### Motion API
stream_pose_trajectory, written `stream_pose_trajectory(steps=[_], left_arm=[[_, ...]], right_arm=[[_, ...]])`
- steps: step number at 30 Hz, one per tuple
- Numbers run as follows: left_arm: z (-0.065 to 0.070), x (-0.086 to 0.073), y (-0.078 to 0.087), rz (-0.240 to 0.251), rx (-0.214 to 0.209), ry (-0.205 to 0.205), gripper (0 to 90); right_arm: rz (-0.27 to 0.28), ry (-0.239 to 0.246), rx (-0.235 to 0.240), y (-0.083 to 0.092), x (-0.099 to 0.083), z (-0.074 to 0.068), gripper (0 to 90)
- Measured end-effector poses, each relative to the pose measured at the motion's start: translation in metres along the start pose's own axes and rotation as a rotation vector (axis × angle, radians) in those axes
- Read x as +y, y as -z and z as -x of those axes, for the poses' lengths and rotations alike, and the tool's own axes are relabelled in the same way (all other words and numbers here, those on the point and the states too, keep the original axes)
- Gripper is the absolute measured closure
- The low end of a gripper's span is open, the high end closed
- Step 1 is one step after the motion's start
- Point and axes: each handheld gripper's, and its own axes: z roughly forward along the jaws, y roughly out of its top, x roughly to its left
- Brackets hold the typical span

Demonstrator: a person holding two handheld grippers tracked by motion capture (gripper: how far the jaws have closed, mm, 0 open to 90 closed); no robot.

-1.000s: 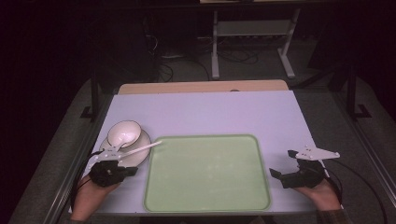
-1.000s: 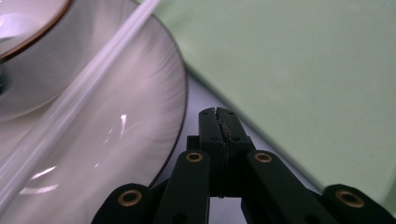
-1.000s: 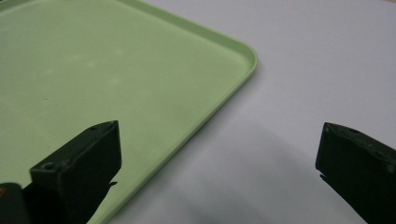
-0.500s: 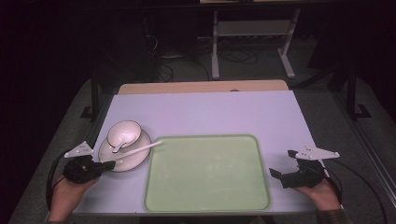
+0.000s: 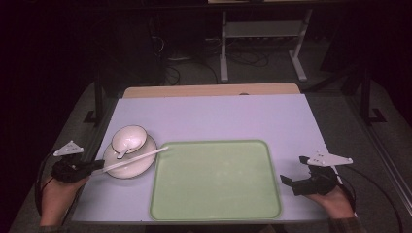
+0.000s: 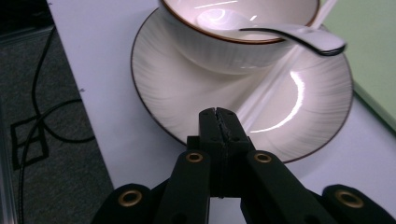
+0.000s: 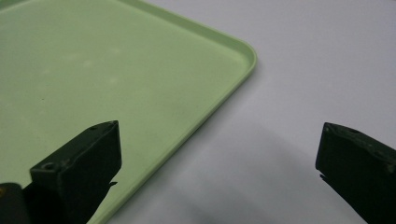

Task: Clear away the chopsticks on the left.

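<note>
The left gripper [image 5: 92, 166] sits at the table's left edge, its jaws pressed fully together with nothing between them, the tips right at the near rim of the white plate [image 5: 138, 167]. In the left gripper view those closed tips [image 6: 219, 122] lie just over the dark-edged plate [image 6: 187, 93]. On that plate stands a white bowl [image 5: 128, 139] with a spoon [image 5: 125, 148] resting in it, its handle over the rim. A pale chopstick [image 5: 141, 158] lies across the plate, its far end reaching over the edge of the green tray [image 5: 216, 211]. Over on the other side, the right gripper [image 5: 295, 176] rests near the tray's right edge, jaws spread wide and holding nothing, with the tray corner [image 7: 243, 51] showing between them.
</note>
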Motion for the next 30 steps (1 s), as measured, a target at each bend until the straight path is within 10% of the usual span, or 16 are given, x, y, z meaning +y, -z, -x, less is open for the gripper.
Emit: stream_pose_trajectory(steps=[30], left_arm=[[-0.009, -0.011, -0.007, -0.057, 0.019, 0.025, 89.7]], right_arm=[[-0.001, 0.001, -0.001, 0.000, 0.000, 0.000, 0.0]])
